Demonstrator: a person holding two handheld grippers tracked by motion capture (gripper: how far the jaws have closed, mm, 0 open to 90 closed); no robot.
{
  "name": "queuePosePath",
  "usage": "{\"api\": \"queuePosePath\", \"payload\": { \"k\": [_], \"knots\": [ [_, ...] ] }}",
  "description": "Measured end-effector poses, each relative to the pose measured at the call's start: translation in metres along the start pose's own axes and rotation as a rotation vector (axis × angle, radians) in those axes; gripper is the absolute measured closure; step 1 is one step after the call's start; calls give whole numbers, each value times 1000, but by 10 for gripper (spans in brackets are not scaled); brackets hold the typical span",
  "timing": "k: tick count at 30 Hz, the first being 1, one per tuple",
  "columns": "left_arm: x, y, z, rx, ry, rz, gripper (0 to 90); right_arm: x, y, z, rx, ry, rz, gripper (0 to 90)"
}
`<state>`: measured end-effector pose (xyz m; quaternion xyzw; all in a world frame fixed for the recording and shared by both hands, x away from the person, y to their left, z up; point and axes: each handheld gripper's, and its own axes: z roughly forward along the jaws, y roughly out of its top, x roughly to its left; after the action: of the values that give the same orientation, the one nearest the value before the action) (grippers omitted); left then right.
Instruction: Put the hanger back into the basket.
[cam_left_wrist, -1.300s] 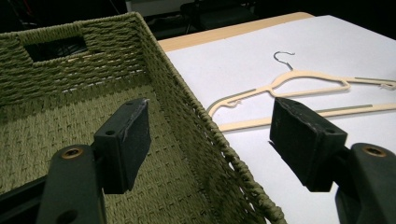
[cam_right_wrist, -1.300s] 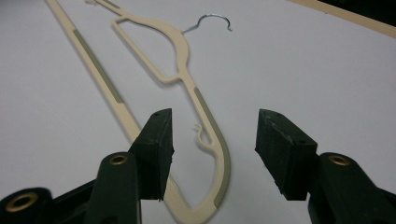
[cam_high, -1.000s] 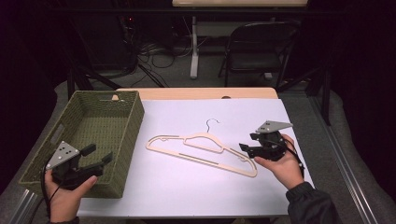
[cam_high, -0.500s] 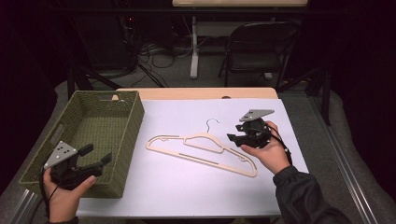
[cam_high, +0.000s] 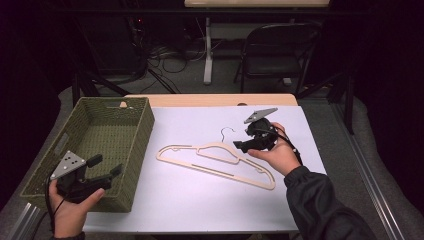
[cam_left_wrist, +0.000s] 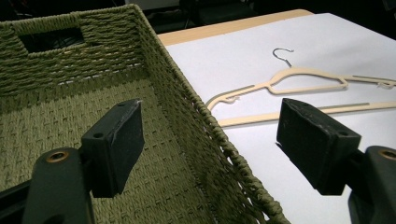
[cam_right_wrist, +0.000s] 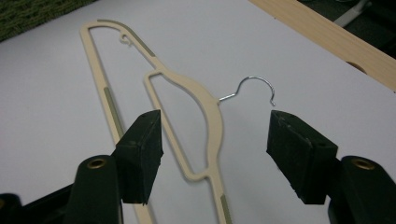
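**A:** Where is the hanger (cam_high: 216, 160) lying for you?

**B:** It lies flat on the white tabletop (cam_high: 200, 205), just to the right of the green woven basket (cam_high: 131, 165) and apart from it. Its wire hook (cam_high: 227, 132) points away from you, toward the far wooden edge of the tabletop.

**A:** And your right gripper (cam_high: 243, 146)?

**B:** You hold it low over the hanger on the side away from the basket, close by the hook. In the right gripper view its fingers (cam_right_wrist: 140, 154) are spread wide; they have just been opening, with the hanger's neck and hook seen between them on the sheet below, and neither pad touches it.

**A:** Your left gripper (cam_high: 106, 168)?

**B:** You hold it at the basket's near right corner. In the left gripper view its fingers (cam_left_wrist: 116, 144) stand spread too, one over the basket's inside, the other past the rim on the hanger's side, with nothing pinched.
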<state>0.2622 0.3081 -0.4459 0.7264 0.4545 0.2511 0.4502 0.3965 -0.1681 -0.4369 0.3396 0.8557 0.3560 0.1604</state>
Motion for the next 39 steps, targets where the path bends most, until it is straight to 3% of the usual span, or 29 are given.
{"api": "queuePosePath", "payload": {
  "k": [6,7,9,11,12,14,15,18,19,21,23,25,26,29,35,37,38,39],
  "knots": [
    [0,0,-1,1,-3,6,237,3,15,2,68,10,-45,333],
    [0,0,-1,0,-3,6,238,4,17,5,45,11,-49,334],
    [0,0,-1,1,-3,5,238,4,23,4,96,38,-60,342],
    [0,0,0,2,-5,5,239,6,25,10,87,43,-83,348],
    [-1,0,0,5,-2,6,240,6,28,10,127,54,-87,351],
    [-1,0,0,5,-4,8,240,5,27,15,138,73,-78,361],
    [-1,0,0,5,-6,9,240,5,27,17,171,78,-80,365],
    [-1,0,1,8,-7,9,241,5,23,28,188,71,-97,381],
    [-1,0,1,9,-8,8,241,5,24,27,251,75,-107,390],
    [-1,0,2,10,-6,8,241,6,24,30,256,79,-110,397],
    [-1,0,2,10,-8,7,241,9,23,39,212,83,-117,412],
    [-1,0,3,11,-8,8,241,9,25,39,242,85,-127,411],
    [-1,-1,3,13,-9,10,241,11,23,47,214,82,-120,412],
    [-2,-1,4,14,-10,9,241,13,24,53,271,83,-131,435],
    [-1,-1,4,18,-9,11,242,18,21,73,275,103,-144,476],
    [0,-1,4,16,-8,10,242,18,27,72,417,114,-177,486],
    [0,-1,4,16,-8,10,242,21,18,82,269,108,-155,491],
    [0,-1,4,17,-7,9,242,22,18,84,294,109,-163,500]
  ]
}}
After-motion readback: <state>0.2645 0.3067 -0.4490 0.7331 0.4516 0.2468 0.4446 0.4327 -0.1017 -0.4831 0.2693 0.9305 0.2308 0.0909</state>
